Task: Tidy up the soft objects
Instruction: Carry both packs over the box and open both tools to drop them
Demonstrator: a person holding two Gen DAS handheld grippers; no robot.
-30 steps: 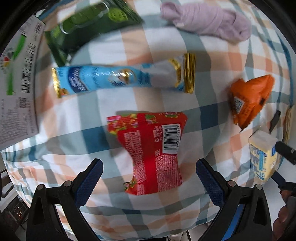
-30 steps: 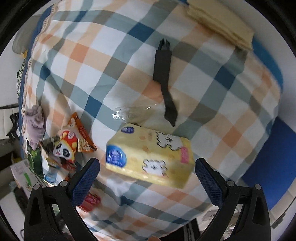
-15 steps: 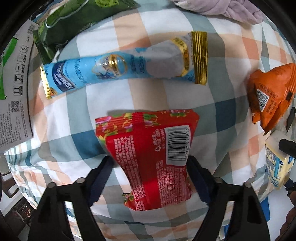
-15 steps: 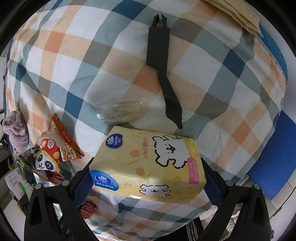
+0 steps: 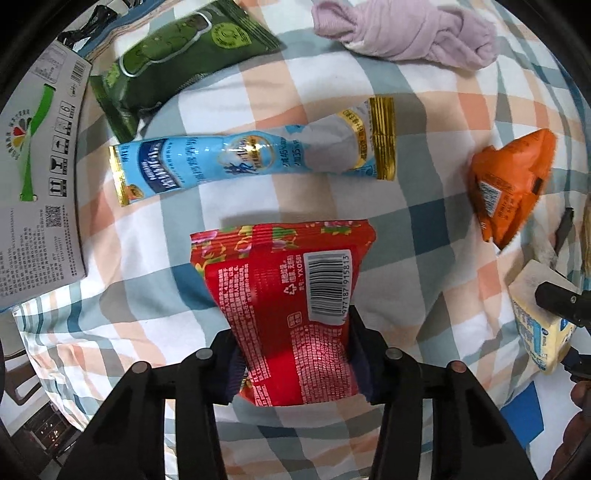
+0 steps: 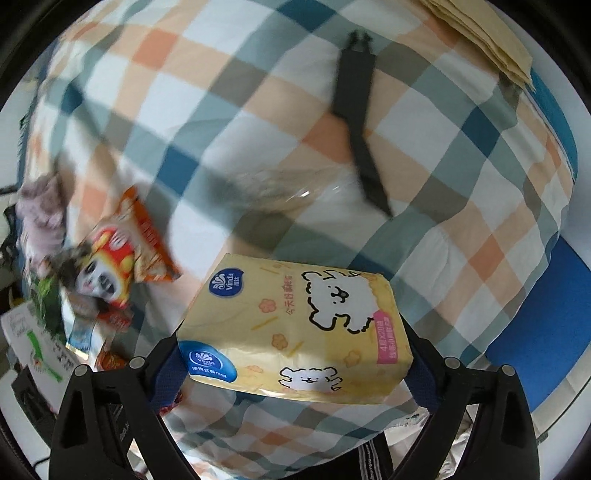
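- The left tool (image 5: 295, 354) is clamped on the near half of the red pack (image 5: 291, 306), one finger (image 5: 364, 354) pressed to each side; the pack shows its barcode face, its far edge toward the blue tube.
- The right tool (image 6: 295, 365) grips the yellow tissue pack (image 6: 295, 332) across its ends, with blue pads (image 6: 168, 373) against both ends. The pack appears to sit just above the checked cloth (image 6: 258, 92).
- In the left view the same tissue pack (image 5: 539, 314) shows at the right edge, with part of the right tool (image 5: 561, 302) in front of it.
- Beyond the red pack, apart from it, the blue tube (image 5: 251, 158) lies crosswise on the cloth (image 5: 424, 229), gold crimps at both ends.
- To the right of the tube, well apart, lies an orange bag (image 5: 509, 188).
- Farther left, a green pouch (image 5: 177, 59) lies tilted, near a white printed box (image 5: 37, 177) at the left edge.
- At the far end, a lilac knotted cloth (image 5: 406, 29) lies past the tube.
- In the right view, beyond the tissue pack, a clear wrapper (image 6: 295, 184) lies touching a black strap (image 6: 358, 110).
- Tan folded sheets (image 6: 487, 33) lie at the far right corner.
- The left side of that view is blurred; the orange bag (image 6: 129, 251) shows a panda face.
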